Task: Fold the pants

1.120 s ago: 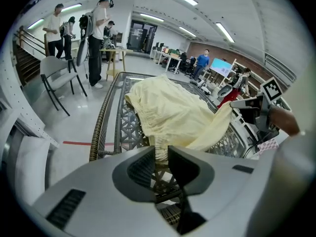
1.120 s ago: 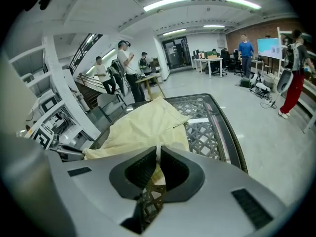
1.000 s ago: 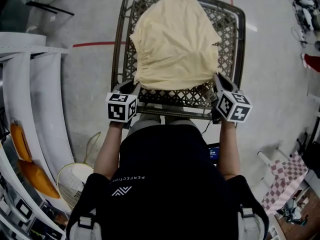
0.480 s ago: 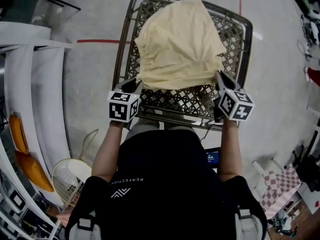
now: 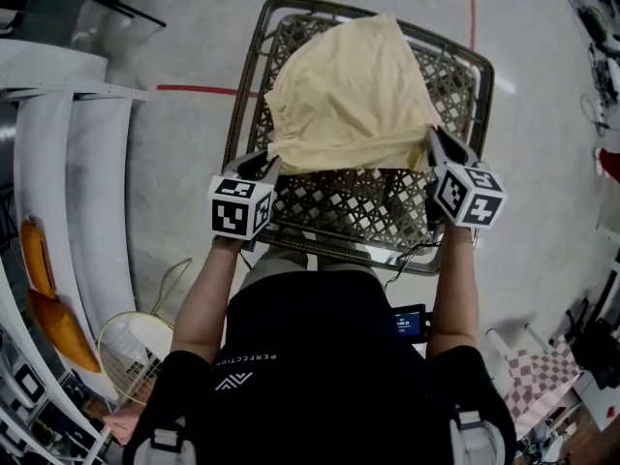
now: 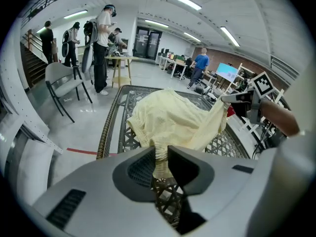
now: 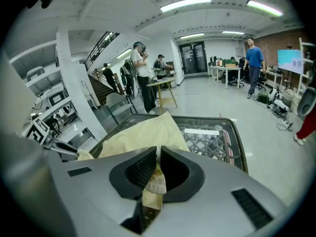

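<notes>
The pale yellow pants (image 5: 349, 95) are seen in the head view draped over the lattice worktop (image 5: 368, 211), with the near edge lifted. Only the left gripper view shows the left tongs (image 6: 160, 152) clamped on the gathered hem. In the right gripper view, the right tongs (image 7: 158, 154) are seen pinched on a corner, with fabric hanging below.

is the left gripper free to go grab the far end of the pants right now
Probably not: the left gripper is shut on a near corner of the pants, the right gripper on the other. It would have to let go first.
</notes>
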The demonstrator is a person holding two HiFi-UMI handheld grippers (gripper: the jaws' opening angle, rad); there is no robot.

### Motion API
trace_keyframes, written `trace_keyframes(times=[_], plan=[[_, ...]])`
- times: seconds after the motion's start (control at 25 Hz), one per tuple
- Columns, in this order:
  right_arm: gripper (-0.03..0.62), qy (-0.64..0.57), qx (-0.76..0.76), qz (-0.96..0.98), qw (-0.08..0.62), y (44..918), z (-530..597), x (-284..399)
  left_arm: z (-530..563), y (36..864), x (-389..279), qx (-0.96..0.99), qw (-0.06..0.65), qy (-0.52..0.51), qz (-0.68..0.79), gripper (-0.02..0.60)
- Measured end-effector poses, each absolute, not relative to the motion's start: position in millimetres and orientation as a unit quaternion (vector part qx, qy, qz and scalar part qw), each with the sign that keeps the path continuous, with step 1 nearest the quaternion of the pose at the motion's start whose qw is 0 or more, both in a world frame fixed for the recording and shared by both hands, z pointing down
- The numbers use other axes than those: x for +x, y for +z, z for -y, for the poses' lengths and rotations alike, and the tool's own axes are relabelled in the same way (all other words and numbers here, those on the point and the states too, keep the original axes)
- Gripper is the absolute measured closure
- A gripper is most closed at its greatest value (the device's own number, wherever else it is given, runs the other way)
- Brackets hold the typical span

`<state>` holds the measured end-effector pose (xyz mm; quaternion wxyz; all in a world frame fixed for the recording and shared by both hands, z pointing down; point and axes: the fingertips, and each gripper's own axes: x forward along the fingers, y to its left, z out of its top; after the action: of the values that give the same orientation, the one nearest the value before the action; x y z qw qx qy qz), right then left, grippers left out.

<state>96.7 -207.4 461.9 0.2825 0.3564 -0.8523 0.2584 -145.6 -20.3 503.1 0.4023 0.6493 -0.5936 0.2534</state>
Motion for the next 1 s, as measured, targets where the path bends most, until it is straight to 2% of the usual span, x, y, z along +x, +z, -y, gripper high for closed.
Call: trace_keyframes(times=[0.32,1.0], plan=[[0.545,0.245,0.343,0.869,0.260,443.9,260.6,68.8,55.8,494.2,-160.4,0.635,0.398,0.244,0.615,0.500],[0.545,0.180,0.305,0.896,0.268,431.5,356.9,-16.4,118.0,491.9,-203.9,0.614,0.390,0.240,0.643,0.500]])
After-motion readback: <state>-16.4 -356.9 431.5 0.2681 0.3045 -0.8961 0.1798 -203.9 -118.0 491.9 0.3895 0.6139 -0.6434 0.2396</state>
